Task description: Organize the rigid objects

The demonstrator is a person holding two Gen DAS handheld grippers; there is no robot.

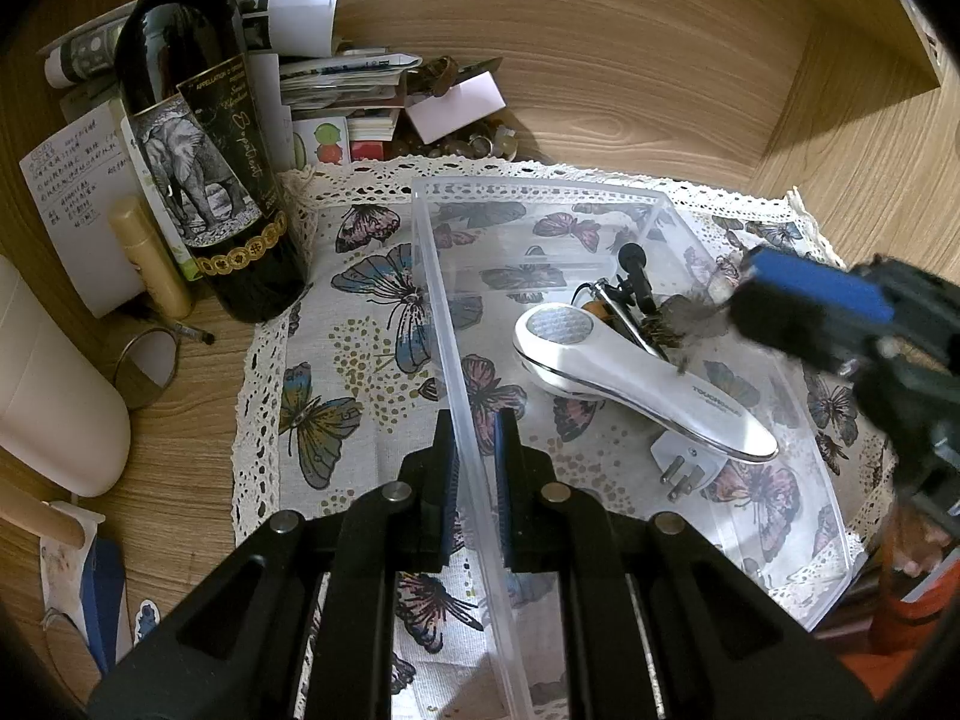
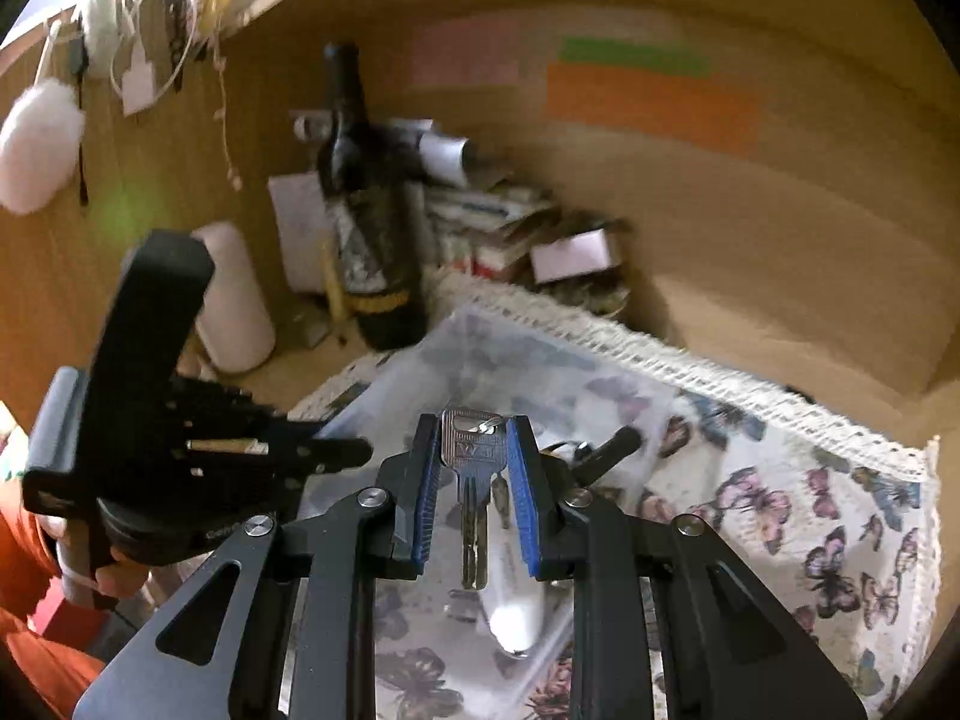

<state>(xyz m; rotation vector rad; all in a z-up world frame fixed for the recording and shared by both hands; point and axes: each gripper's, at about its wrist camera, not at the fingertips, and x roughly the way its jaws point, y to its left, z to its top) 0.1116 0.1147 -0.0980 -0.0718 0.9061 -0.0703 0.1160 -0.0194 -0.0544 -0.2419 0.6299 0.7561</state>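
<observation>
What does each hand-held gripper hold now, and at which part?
The left hand-held gripper clamps the clear plastic box by its near side wall. The right hand-held gripper holds a silver key by its head, blade hanging toward the camera.

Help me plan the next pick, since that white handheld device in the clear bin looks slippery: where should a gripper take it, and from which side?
Probably grip the white handheld device across its narrow tapered handle, coming from above with the fingers straddling its long axis. It lies flat in the clear bin, and the round head looks too wide and smooth.
</observation>
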